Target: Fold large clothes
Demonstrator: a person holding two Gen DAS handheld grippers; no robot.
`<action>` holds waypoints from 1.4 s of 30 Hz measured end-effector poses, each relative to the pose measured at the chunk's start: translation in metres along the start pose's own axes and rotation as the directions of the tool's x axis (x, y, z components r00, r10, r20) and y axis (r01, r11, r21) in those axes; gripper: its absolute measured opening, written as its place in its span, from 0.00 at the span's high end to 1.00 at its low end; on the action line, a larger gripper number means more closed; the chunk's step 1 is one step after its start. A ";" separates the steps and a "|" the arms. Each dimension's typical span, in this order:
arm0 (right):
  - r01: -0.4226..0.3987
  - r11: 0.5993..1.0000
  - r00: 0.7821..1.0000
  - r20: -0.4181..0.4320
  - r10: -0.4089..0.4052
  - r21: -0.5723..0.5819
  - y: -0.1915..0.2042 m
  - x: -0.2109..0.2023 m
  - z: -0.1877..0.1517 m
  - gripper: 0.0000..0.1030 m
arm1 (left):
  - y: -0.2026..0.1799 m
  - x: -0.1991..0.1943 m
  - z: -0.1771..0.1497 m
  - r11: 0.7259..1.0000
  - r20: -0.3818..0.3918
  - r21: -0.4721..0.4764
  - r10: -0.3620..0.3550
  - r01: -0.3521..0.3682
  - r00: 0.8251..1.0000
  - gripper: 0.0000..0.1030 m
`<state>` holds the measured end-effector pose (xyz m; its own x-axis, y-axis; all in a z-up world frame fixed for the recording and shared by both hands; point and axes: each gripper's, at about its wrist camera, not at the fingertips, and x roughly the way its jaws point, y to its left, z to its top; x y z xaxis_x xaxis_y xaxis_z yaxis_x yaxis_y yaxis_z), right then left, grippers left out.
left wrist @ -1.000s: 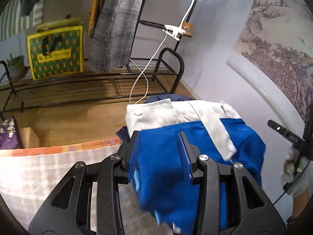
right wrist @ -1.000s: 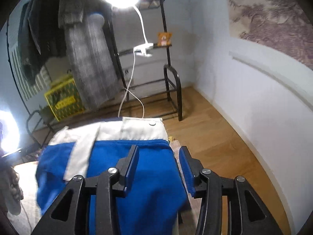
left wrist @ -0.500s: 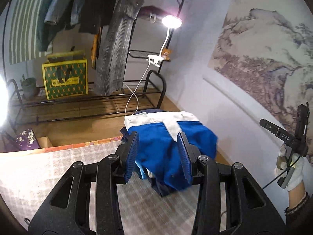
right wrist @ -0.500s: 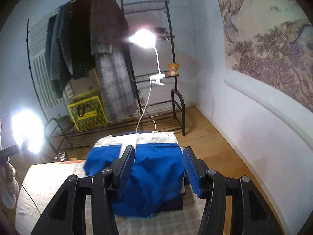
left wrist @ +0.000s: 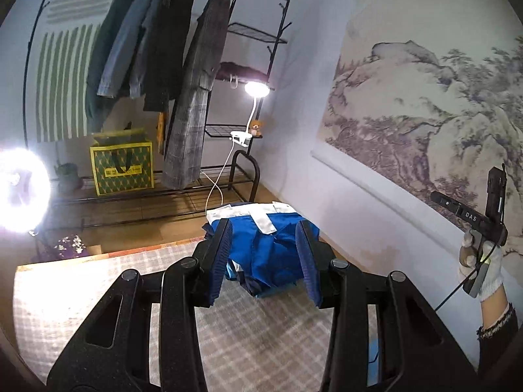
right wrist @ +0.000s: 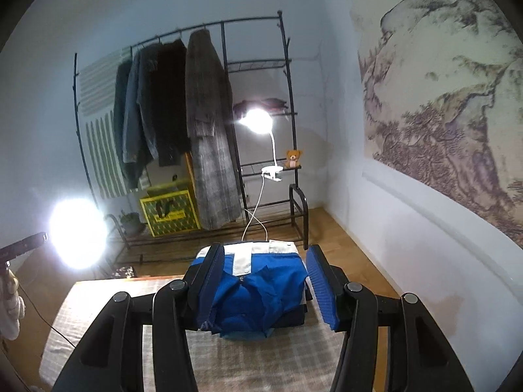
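A folded blue and white garment (left wrist: pixel 271 254) (right wrist: pixel 258 290) lies on a small stack of darker folded clothes (right wrist: pixel 295 315). The stack rests at the far end of the table with a checked cloth (left wrist: pixel 98 294) (right wrist: pixel 98 310). My left gripper (left wrist: pixel 264 222) hangs well above and back from the garment, open, with nothing between its blue pads. My right gripper (right wrist: pixel 265 246) is also raised and drawn back, open and holding nothing. A gloved hand (left wrist: pixel 480 264) carrying the right device shows at the right edge of the left wrist view.
Behind the table stands a black clothes rack (right wrist: pixel 225 98) with hanging coats (left wrist: pixel 193 114), a yellow-green bag (left wrist: pixel 122 170) and a clip lamp (right wrist: pixel 256 121). A bright ring light (left wrist: pixel 19 192) glares at the left. A wall with a landscape mural (left wrist: pixel 425 114) runs along the right, above wooden floor (right wrist: pixel 340 238).
Both grippers have lifted up and pulled back from the blue garment, which now lies free on the stack and looks smaller. The right jaws stand a little wider.
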<state>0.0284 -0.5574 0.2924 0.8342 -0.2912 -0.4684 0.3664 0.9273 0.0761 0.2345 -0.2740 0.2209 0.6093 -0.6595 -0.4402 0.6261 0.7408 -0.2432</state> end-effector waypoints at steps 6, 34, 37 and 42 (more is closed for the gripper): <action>0.028 1.000 1.000 -0.012 -0.028 0.000 0.010 -0.039 -0.016 0.47 | -0.008 -0.044 -0.027 1.000 -0.031 0.012 -0.007 0.007 0.999 0.60; 0.093 0.996 0.986 -0.140 -0.094 -0.018 0.077 -0.037 -0.155 0.20 | 0.001 -0.079 -0.167 0.999 -0.149 0.036 0.023 -0.018 0.989 0.24; 0.117 0.993 0.985 -0.123 -0.119 -0.021 0.083 -0.035 -0.170 0.12 | 0.000 -0.070 -0.185 0.998 -0.134 0.043 0.044 -0.039 0.990 0.21; 0.123 0.992 0.986 -0.112 -0.123 -0.010 0.091 -0.024 -0.188 0.01 | 0.002 -0.046 -0.205 0.997 -0.128 0.043 0.075 -0.070 0.989 0.18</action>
<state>-0.0361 -0.4218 0.1451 0.7311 -0.3746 -0.5702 0.4619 0.8869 0.0096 0.1076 -0.2156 0.0633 0.5875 -0.5800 -0.5643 0.6020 0.7793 -0.1743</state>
